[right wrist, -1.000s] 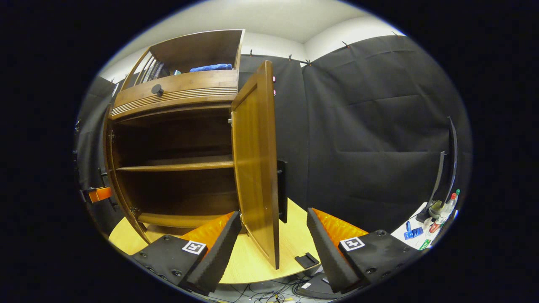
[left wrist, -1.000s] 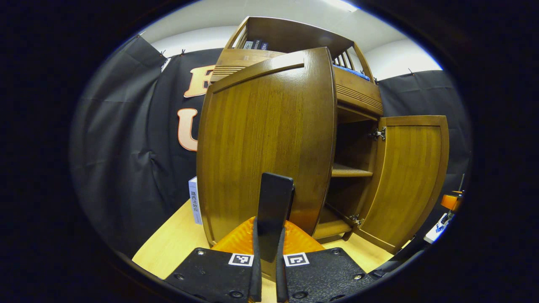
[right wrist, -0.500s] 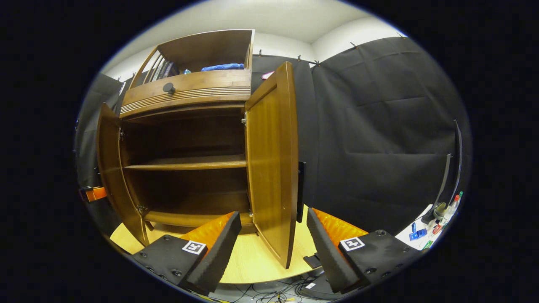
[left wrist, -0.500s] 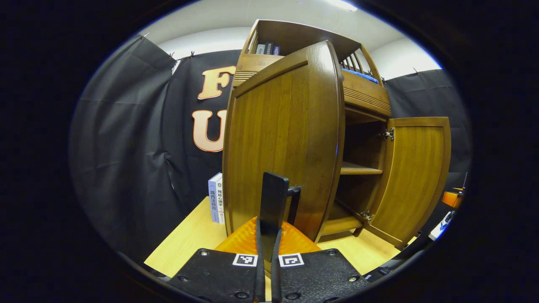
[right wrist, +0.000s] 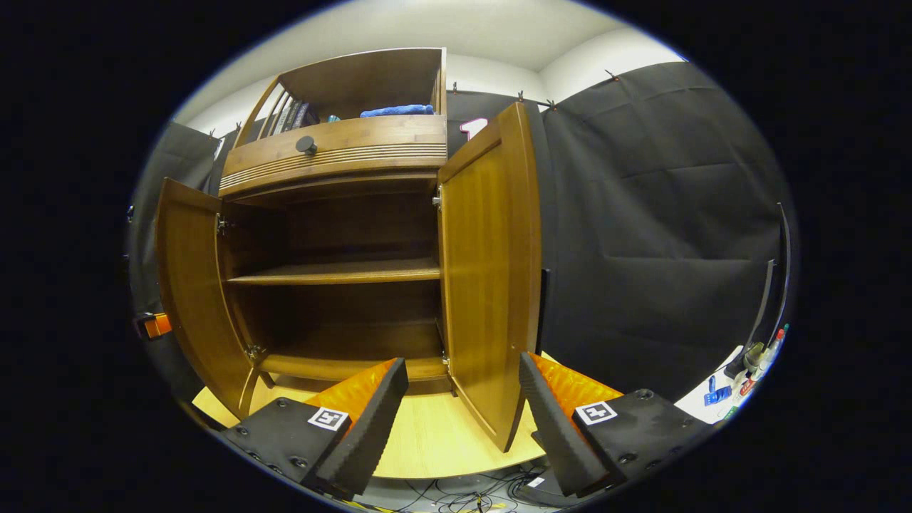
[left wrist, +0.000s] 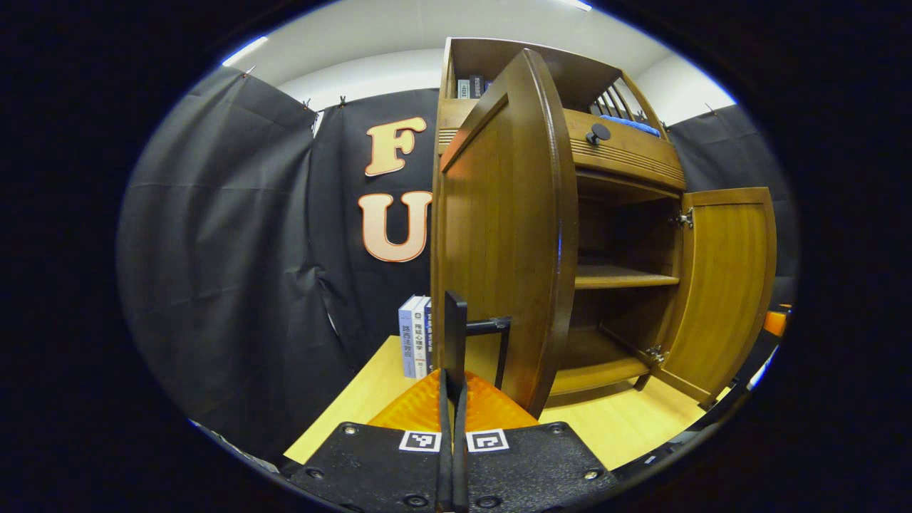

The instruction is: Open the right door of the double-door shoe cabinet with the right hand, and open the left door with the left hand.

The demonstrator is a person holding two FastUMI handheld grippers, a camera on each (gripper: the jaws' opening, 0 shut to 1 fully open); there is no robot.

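Observation:
The wooden shoe cabinet (left wrist: 620,153) stands on a light table, both doors swung out. In the left gripper view the left door (left wrist: 499,235) is nearly edge-on. Its black bar handle (left wrist: 454,328) rises from between the fingers of my left gripper (left wrist: 454,388), which is shut on it. The right door (left wrist: 727,278) stands wide open at the far right. In the right gripper view my right gripper (right wrist: 462,367) is open, close to the right door (right wrist: 488,263) without touching it. That door's lower corner hangs between the fingers. The left door (right wrist: 189,285) is open at the left.
Inside the cabinet is a bare shelf (right wrist: 342,271). Above it sits a drawer with a black knob (right wrist: 306,144), then a top shelf with a blue cloth (right wrist: 399,110). Books (left wrist: 415,345) stand left of the cabinet. Bottles (right wrist: 752,356) and cables (right wrist: 463,499) lie beyond the table edge (right wrist: 427,456).
The left door has swung farther out with my left gripper shut on its handle. The right gripper stays open; the right door now stands wider open in its view.

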